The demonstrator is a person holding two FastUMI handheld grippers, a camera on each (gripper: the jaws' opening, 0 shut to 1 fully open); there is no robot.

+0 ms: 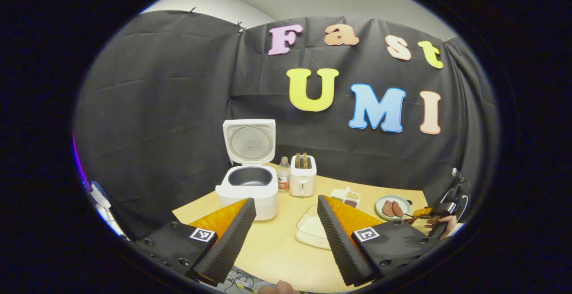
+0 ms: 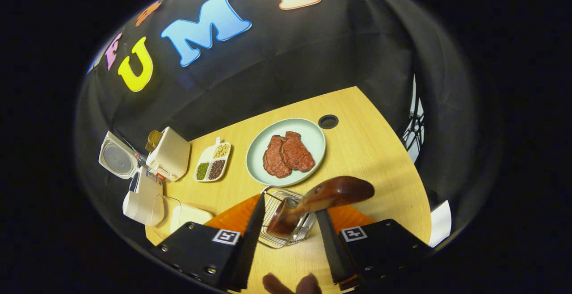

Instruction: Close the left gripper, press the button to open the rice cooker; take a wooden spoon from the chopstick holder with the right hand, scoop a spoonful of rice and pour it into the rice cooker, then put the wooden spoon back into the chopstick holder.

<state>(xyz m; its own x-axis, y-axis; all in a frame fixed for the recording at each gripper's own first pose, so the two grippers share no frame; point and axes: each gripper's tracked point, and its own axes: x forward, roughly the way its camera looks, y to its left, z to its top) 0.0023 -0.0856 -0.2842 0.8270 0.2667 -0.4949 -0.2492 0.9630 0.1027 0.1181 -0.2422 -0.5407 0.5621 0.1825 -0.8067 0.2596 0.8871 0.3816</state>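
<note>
The white rice cooker (image 1: 248, 186) stands open at the table's back left, its lid (image 1: 249, 142) upright and the dark inner pot empty. My left gripper (image 1: 286, 201) hangs open in front of it with nothing between its fingers. A clear container of rice (image 1: 310, 231) lies just beyond its right finger. In the right gripper view a dark wooden spoon (image 2: 330, 193) stands in the wire chopstick holder (image 2: 272, 227), bowl end up and leaning right. My right gripper (image 2: 290, 207) is open, its fingers on either side of the holder and spoon. The rice cooker (image 2: 143, 200) sits far left.
A toaster (image 1: 303, 175) and a bottle (image 1: 283, 174) stand beside the cooker. A divided tray of beans (image 2: 213, 162) and a pale green plate (image 2: 313, 133) with two pieces of meat lie mid-table. A round cable hole (image 2: 328, 121) is behind the plate. The table's edge curves right.
</note>
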